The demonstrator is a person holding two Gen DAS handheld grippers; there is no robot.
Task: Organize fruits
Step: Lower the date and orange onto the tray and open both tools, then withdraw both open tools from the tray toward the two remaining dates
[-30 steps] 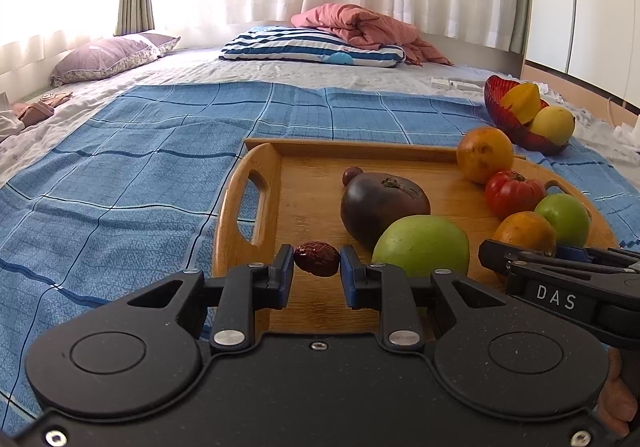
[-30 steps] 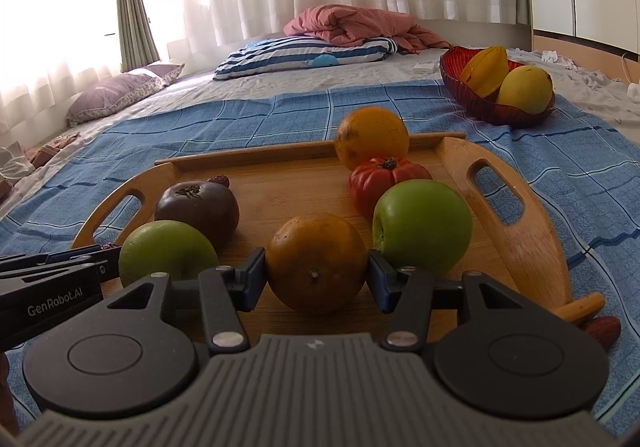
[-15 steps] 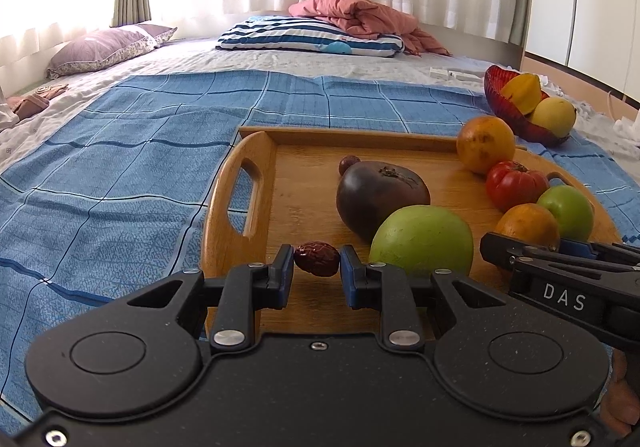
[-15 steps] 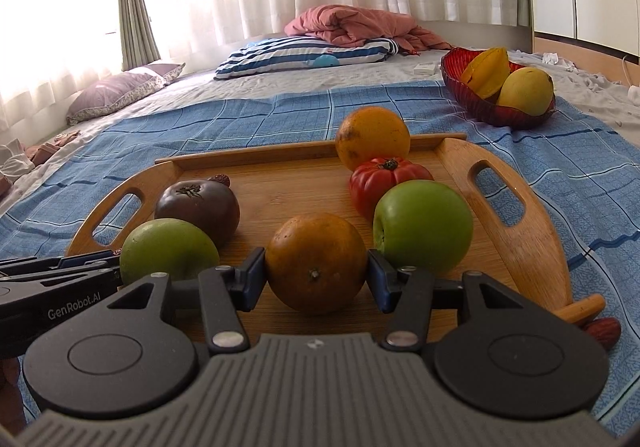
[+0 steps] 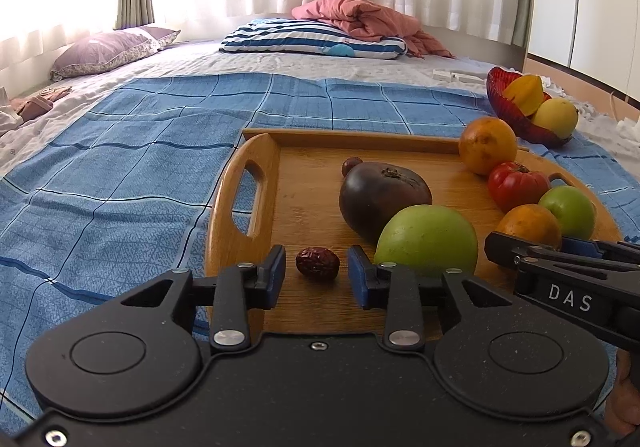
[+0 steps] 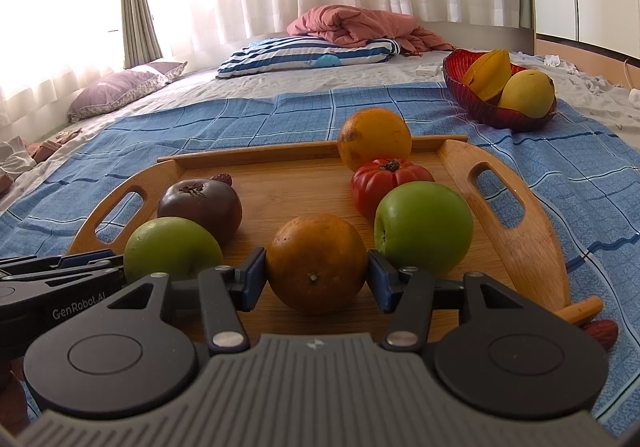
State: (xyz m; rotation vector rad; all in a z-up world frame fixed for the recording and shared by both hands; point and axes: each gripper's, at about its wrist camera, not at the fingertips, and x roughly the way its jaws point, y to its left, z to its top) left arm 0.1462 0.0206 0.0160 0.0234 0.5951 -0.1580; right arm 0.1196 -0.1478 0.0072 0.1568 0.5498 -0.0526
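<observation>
A wooden tray (image 5: 312,183) lies on the blue checked cloth with several fruits on it. A small wrinkled red date (image 5: 317,263) rests on the tray's near edge. My left gripper (image 5: 316,275) straddles it, jaws opening, with a gap on each side. In the right wrist view an orange (image 6: 316,261) sits on the tray in my right gripper (image 6: 316,275). Its jaws are easing open, and the blue pads still touch the orange's sides. A green apple (image 6: 424,227), a tomato (image 6: 384,179) and a second orange (image 6: 374,137) line up behind it.
A dark purple fruit (image 5: 384,195) and a large green fruit (image 5: 426,241) stand between the two grippers. A red glass bowl (image 6: 480,103) with yellow fruit sits far right. Another date (image 6: 600,331) lies off the tray. Pillows and a blanket lie at the back.
My left jaws have spread apart and let go of the date, which now lies on the tray. The right gripper and its orange look unchanged.
</observation>
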